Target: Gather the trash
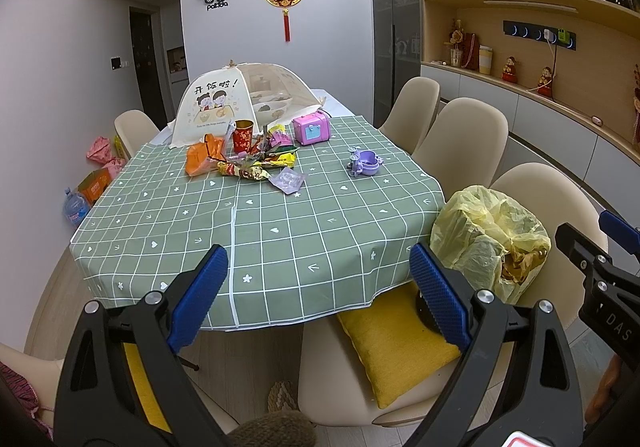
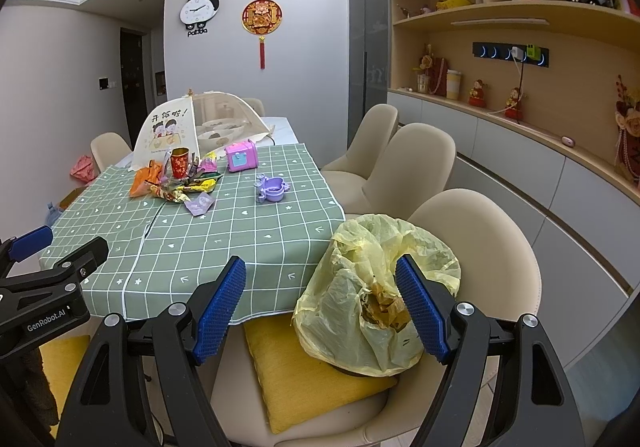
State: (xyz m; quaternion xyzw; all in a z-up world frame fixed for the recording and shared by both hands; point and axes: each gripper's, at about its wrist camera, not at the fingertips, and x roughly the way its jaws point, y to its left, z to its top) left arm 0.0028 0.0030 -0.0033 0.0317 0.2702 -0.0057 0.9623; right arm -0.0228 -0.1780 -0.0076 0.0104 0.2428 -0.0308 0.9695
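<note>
A thin, crinkled yellow plastic bag (image 2: 376,287) is catching the light with a soft sheen. The green checked tablecloth (image 1: 256,231) is looking smooth and matt. The wrappers (image 1: 256,163) are gleaming like foil, and the yellow cushion (image 2: 304,379) is showing a rough woven cloth.
</note>
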